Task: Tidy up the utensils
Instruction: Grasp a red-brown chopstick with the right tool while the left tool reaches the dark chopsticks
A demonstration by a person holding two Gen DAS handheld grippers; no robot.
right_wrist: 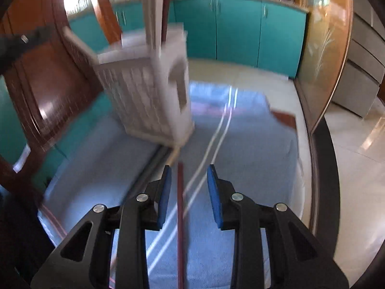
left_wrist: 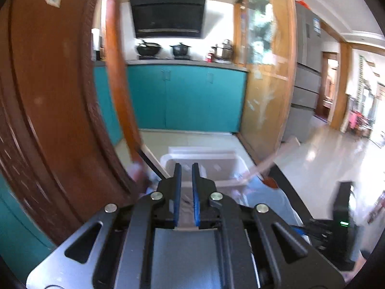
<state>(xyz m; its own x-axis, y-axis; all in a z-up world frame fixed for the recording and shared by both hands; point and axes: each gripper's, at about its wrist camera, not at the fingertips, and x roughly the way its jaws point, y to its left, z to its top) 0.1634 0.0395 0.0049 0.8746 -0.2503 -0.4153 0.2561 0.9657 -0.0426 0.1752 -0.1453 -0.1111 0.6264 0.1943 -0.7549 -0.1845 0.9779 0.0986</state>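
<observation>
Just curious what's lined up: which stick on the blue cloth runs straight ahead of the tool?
The dark red stick, straight between the right tool and its open pads; the two pale sticks slant across the cloth.

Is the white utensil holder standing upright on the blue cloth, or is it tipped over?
Upright. In the right wrist view the white utensil holder rests on its base on the blue cloth, open top upward, with sticks rising from it.

The right gripper (right_wrist: 189,172) hangs over a blue cloth (right_wrist: 252,144) with its jaws apart. A dark red stick (right_wrist: 180,207) and 2 pale chopsticks (right_wrist: 211,144) lie between them, unpressed. A white slatted holder (right_wrist: 149,89) stands behind, blurred.
</observation>
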